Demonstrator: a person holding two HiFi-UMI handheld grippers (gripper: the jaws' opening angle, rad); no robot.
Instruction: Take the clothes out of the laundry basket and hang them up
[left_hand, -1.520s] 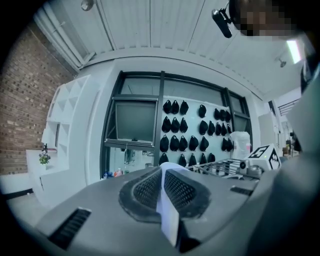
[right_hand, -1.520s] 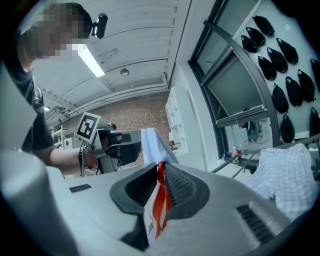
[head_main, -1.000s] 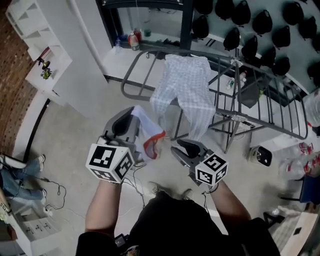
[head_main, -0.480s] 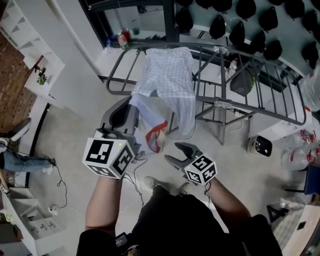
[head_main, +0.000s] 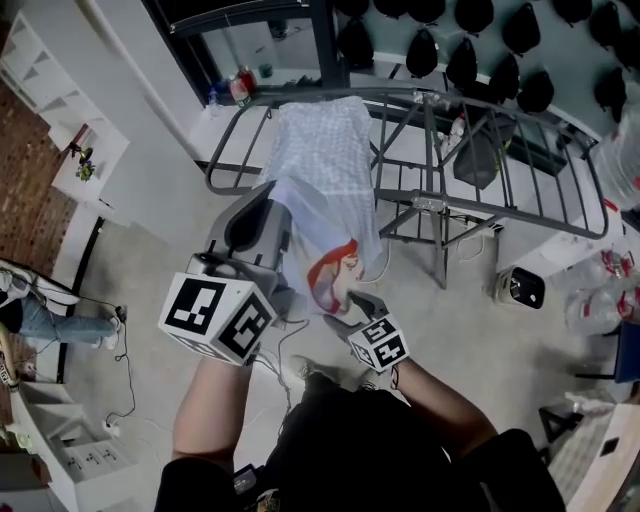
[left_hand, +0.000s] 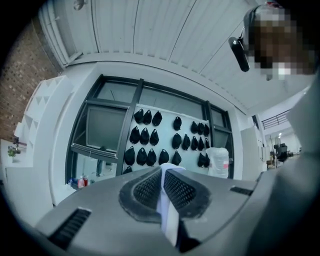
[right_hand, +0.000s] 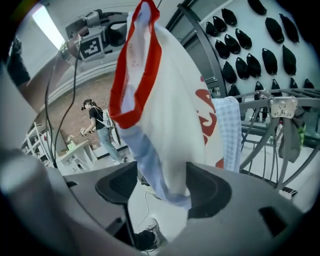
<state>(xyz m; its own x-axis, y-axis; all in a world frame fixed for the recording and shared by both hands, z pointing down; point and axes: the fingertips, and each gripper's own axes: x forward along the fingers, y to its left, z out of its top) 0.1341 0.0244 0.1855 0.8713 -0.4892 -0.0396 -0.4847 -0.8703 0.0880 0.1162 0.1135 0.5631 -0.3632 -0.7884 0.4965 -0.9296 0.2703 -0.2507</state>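
Head view: we see the left gripper (head_main: 268, 200) clenched on the top edge of a white garment with red trim (head_main: 318, 238). It holds the garment up just in front of the drying rack (head_main: 400, 92), where a pale checked garment (head_main: 325, 150) drapes over the rails near the left end. In the left gripper view we see white cloth pinched between the pads. The right gripper (head_main: 347, 306) sits lower. Its jaws have just been spreading, and a fold of the white garment hangs loose between them, not pinched.

Gray drying rack (head_main: 428, 204) stood on the concrete floor (head_main: 140, 270), with a checked garment (head_main: 325, 150) draped over its top rail.
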